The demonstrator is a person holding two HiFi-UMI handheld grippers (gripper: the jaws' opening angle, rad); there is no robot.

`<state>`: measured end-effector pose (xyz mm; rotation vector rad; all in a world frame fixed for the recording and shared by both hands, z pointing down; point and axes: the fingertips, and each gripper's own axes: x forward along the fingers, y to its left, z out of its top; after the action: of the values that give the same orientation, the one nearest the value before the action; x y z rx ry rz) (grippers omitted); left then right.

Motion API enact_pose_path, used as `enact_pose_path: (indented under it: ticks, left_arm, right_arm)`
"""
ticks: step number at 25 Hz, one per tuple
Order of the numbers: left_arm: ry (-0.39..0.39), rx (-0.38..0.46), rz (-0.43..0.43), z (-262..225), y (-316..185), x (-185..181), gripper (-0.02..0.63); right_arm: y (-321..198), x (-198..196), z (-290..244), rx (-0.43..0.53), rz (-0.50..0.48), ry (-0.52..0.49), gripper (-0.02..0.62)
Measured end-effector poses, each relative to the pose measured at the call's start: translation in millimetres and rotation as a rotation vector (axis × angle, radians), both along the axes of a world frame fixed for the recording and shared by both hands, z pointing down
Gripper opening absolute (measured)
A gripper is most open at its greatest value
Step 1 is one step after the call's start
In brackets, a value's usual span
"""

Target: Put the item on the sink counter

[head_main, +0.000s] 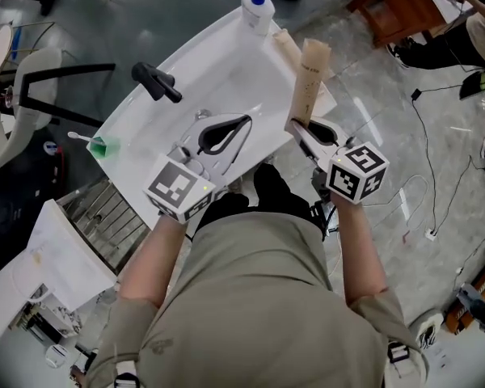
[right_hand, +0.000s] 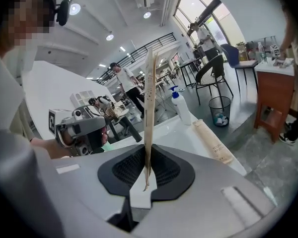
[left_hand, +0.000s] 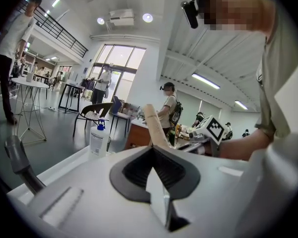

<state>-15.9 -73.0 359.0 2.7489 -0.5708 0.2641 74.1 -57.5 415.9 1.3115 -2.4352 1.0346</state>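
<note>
Well, the white sink counter [head_main: 218,71] is the biggest thing. Up in the air by it, the right gripper [head_main: 301,129] squeezes a tall tan tube [head_main: 309,75]. The left gripper [head_main: 238,126] is closed on nothing. Another tan tube [right_hand: 213,143] lies on the counter near a blue-capped bottle [head_main: 258,6]. Its print is too small to read.

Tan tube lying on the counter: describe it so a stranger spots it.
Find the sink counter, then the blue-topped bottle at its far end. The tan tube lies flat beside it, unlike the second tube held upright in the right gripper.
</note>
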Motion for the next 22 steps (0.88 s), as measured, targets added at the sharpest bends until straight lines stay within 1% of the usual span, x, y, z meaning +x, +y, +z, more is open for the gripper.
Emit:
enact_pose_path:
  ticks: [10, 14, 22]
  left_arm:
    - [-0.033, -0.031, -0.071, 15.2, -28.4, 10.5, 0.005]
    - [-0.039, -0.050, -0.096, 23.9, -39.0, 17.7, 0.005]
    - [-0.057, -0.087, -0.154, 40.3, -56.3, 23.6, 0.005]
  right_arm:
    - [-32.8, 16.2, 30.6, -0.060, -0.091, 0.033, 0.048]
    - [-45.3, 26.1, 47.7, -0.083, -0.143, 0.094, 0.048]
    - [-63.9, 44.7, 82.8, -0.151, -0.214, 0.179, 0.048]
